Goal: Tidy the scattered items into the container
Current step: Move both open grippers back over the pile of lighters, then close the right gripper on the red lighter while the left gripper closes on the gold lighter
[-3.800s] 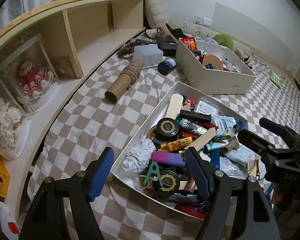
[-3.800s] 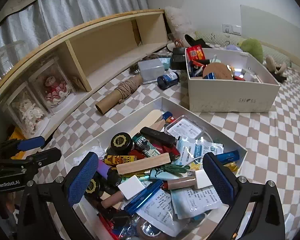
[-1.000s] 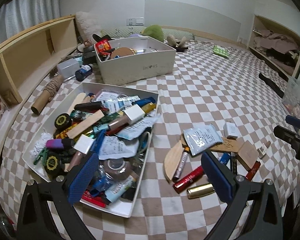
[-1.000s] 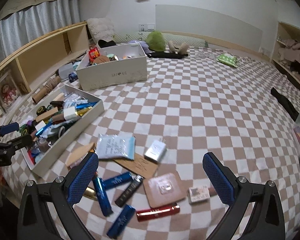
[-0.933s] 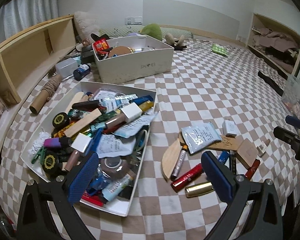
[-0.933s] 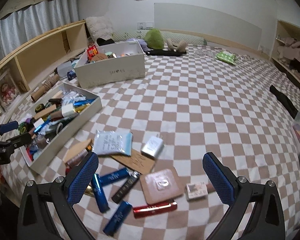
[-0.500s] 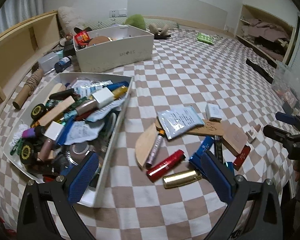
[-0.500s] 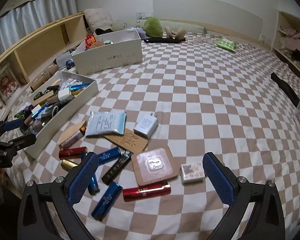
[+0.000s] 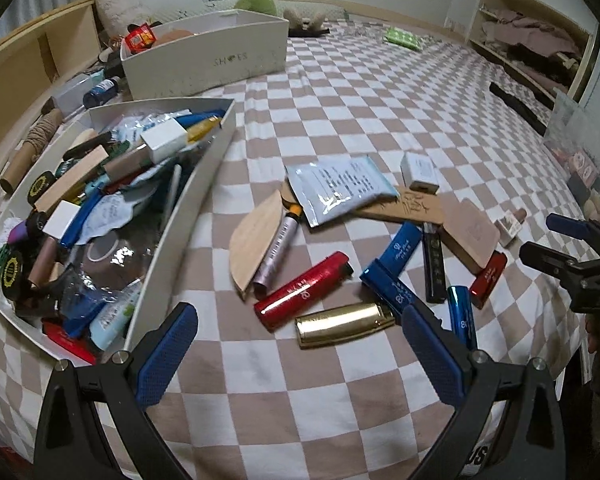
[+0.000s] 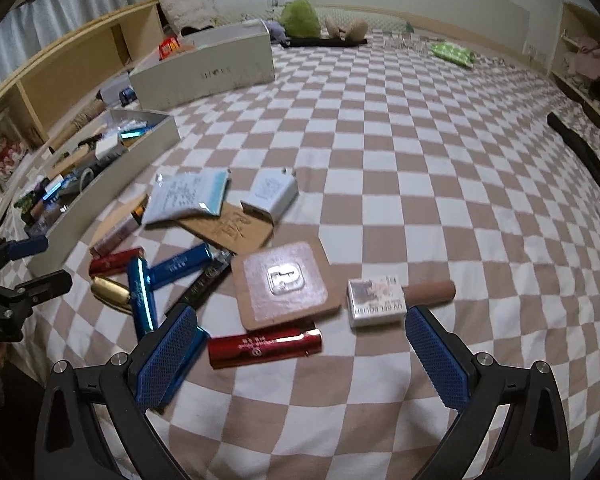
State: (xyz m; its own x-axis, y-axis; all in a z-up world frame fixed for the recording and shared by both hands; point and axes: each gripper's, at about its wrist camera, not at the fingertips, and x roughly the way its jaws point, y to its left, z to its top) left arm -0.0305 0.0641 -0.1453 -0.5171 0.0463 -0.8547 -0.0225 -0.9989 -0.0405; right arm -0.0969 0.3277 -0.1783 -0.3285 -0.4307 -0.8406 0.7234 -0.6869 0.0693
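While both sets of fingers stand spread and empty, left gripper [image 9: 298, 354] hovers above gold tube [image 9: 344, 325] and red tube [image 9: 302, 289]; right gripper [image 10: 300, 354] above second red tube [image 10: 265, 348], beside brown compact [image 10: 286, 285] and small white box [image 10: 375, 301]. Scattered items lie on checkered bed [image 10: 420, 160], just right of white tray [image 9: 188, 208], already crowded with clutter. Shoe box [image 9: 204, 60] farther back.
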